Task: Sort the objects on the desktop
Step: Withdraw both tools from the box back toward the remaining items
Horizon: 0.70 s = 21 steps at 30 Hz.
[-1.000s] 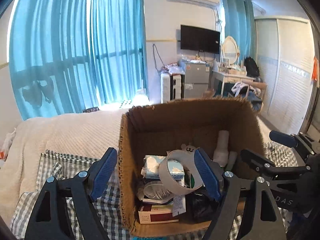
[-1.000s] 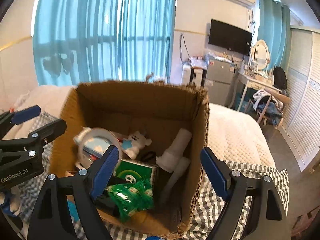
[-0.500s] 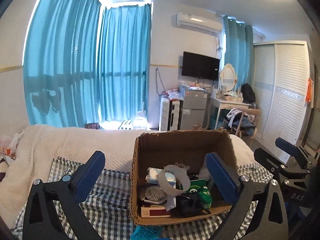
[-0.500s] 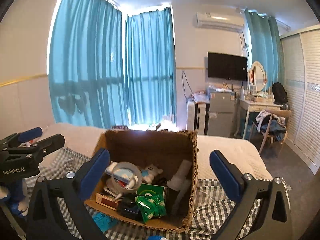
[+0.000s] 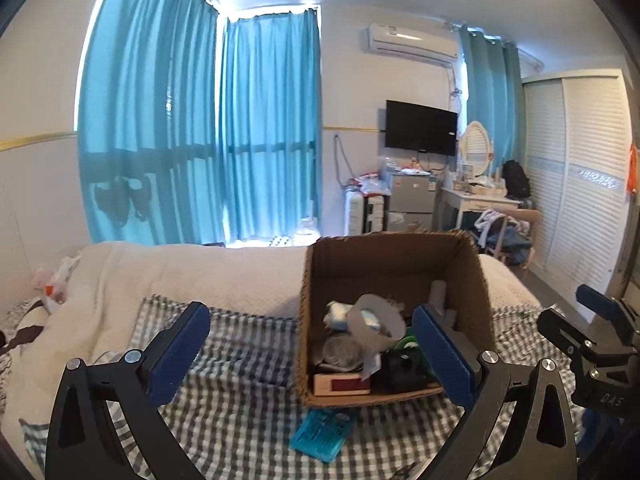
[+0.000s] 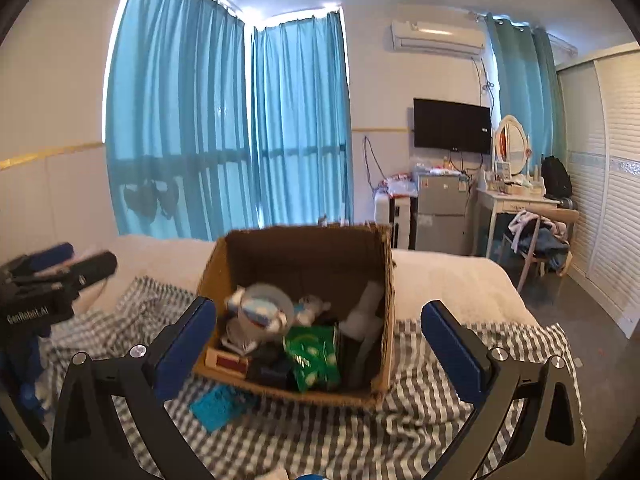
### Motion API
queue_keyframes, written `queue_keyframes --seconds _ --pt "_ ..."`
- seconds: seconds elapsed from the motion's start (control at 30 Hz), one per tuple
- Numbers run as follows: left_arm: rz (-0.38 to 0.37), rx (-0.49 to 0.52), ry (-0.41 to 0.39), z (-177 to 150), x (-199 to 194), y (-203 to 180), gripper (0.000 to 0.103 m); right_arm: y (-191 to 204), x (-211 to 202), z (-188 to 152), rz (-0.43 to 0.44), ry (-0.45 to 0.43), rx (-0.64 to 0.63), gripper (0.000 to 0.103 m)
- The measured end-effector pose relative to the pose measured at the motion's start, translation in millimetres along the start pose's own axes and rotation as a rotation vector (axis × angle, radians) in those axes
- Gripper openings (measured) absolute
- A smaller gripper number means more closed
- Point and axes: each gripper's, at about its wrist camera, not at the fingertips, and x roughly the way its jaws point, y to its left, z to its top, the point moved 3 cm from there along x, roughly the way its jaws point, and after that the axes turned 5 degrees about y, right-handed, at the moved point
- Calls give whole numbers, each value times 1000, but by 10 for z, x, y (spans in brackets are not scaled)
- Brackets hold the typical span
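Observation:
An open cardboard box stands on a grey checked cloth on the bed. It holds several items: a roll of tape, a green packet, a red-and-white box, a white plush toy and a white tube. A teal flat item lies on the cloth in front of the box. My left gripper is open and empty, back from the box. My right gripper is open and empty, facing the box.
A cream blanket covers the bed behind the cloth. Blue curtains, a TV, a small fridge, a dressing table and a wardrobe line the room's far side. The other gripper shows at each view's edge.
Both grippers have drawn back and up from the box, which now looks smaller. The left view has shifted left, putting the box to the right. Both stay open.

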Motion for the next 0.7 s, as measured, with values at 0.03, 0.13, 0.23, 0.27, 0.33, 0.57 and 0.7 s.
queue_keyframes --seconds 0.03,0.13,0.23,0.27,0.33,0.57,0.7 --pt "8 7 0 -37 -4 3 103 16 0 -53 -2 11 -5 103" --pt "11 23 22 -165 12 29 103 52 -9 -156 -10 29 -20 103" --pt "7 27 74 -324 96 84 103 61 7 -277 -1 52 -24 103" --pt "8 28 95 -375 143 105 103 63 5 -323 19 58 -21 103" --pt "15 39 115 -457 209 138 103 58 28 -412 50 81 -14 103" --pt "45 55 165 -660 444 198 103 182 195 -779 37 211 -107 103" --pt "45 83 217 -802 591 200 103 215 322 -996 58 293 -107 93"
